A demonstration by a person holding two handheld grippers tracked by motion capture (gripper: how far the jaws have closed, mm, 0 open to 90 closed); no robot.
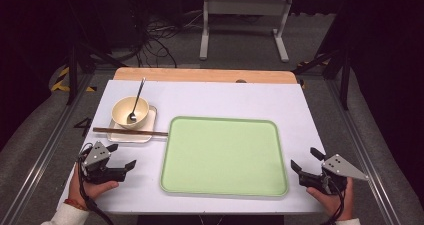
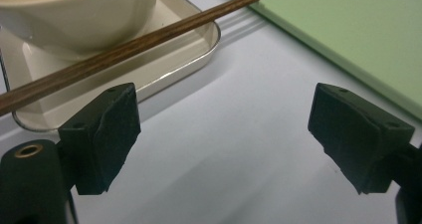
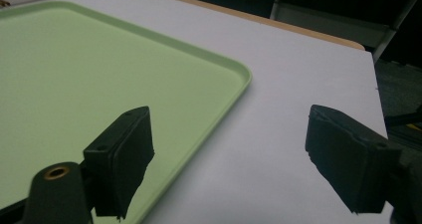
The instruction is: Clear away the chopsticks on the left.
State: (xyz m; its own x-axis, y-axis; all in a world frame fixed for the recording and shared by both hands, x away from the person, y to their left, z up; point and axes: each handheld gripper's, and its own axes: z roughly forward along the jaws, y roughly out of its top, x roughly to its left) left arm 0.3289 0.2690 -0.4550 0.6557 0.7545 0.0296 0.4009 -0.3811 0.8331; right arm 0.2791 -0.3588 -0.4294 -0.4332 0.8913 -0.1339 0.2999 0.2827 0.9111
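While both grippers idle with jaws wide and empty, left gripper [image 1: 121,155] faces chopsticks [image 1: 130,132] at its 1 o'clock.
Chopsticks bridge the small tray [image 1: 150,116], probably easy to pinch; right gripper [image 1: 306,160] flanks green tray [image 1: 223,156].

Lab: aluminium rail frame [image 1: 45,135], floor cables [image 1: 155,45], dark surroundings.

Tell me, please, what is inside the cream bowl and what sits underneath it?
A metal spoon stands in the cream bowl, handle leaning over the far rim. The bowl rests on a small cream tray, with chopsticks laid across it. The bowl's floor isn't visible.
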